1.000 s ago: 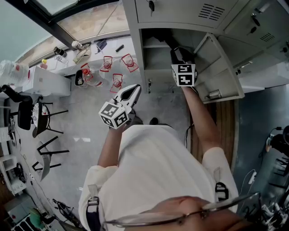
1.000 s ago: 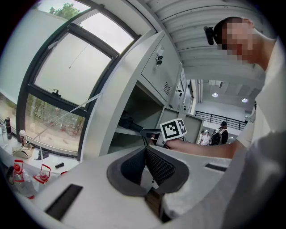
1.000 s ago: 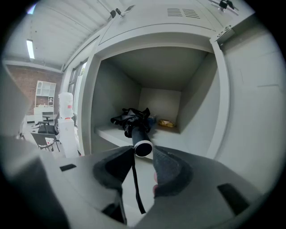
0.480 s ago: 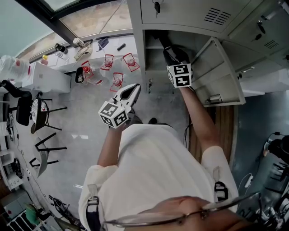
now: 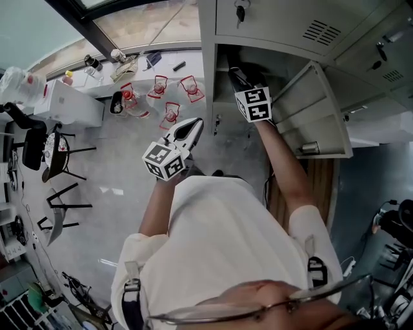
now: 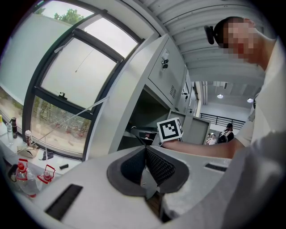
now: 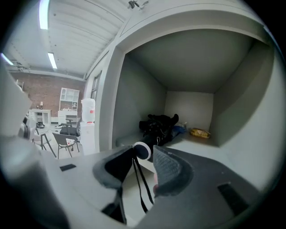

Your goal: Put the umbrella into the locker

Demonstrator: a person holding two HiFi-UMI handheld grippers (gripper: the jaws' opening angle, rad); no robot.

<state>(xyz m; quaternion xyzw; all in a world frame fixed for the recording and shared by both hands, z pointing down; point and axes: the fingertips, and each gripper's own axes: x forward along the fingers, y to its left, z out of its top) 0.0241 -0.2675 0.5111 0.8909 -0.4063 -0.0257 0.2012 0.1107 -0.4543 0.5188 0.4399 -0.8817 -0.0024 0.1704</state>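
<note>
The black folded umbrella (image 7: 157,126) lies along the shelf of the open locker compartment (image 7: 134,89), its white handle cap (image 7: 142,150) and hanging strap between my right jaws. My right gripper (image 7: 144,157) is shut on the umbrella's handle and reaches into the locker mouth. In the head view this gripper (image 5: 240,76) is inside the opening, with the dark umbrella (image 5: 233,63) ahead of it. My left gripper (image 5: 191,126) hangs outside the locker to the left, shut and empty. In its own view the left gripper (image 6: 145,151) has its pads pressed together.
The locker door (image 5: 317,116) stands swung open to the right. A yellow packet (image 7: 199,132) lies at the back of the shelf. A key (image 5: 240,11) hangs in the upper door. Bottles in red carriers (image 5: 162,98) and chairs (image 5: 59,161) stand at the left.
My right gripper has moved further into the locker opening with the umbrella, shifting left and up in the head view. The left gripper has stayed where it was.
</note>
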